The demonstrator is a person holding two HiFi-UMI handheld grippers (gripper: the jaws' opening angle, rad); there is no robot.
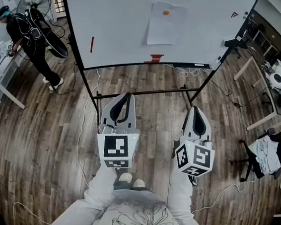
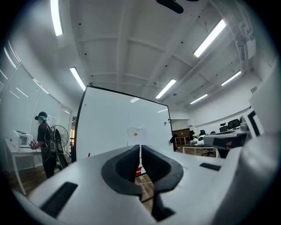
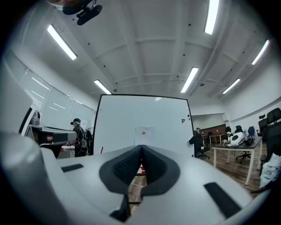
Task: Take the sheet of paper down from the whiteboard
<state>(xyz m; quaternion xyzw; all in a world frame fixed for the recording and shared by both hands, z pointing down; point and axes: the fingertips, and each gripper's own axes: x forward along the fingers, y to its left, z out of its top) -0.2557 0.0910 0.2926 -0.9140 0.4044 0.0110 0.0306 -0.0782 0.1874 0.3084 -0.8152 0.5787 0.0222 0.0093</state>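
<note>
A white sheet of paper (image 1: 165,24) hangs on the whiteboard (image 1: 120,22), pinned near its top by an orange magnet (image 1: 166,12). The sheet also shows small and far off in the left gripper view (image 2: 135,135) and the right gripper view (image 3: 144,135). My left gripper (image 1: 127,96) and right gripper (image 1: 194,109) are held level side by side, well short of the board, above the wooden floor. Both are shut with nothing between their jaws, as their own views show, left gripper (image 2: 140,147) and right gripper (image 3: 141,147).
The whiteboard stands on a black frame (image 1: 147,91) with cables trailing beneath. A person in black (image 1: 30,40) stands beside a fan (image 1: 35,1) at the left. Tables and office chairs (image 1: 274,73) fill the right side. A red marker (image 1: 92,44) and a red eraser (image 1: 156,59) sit on the board.
</note>
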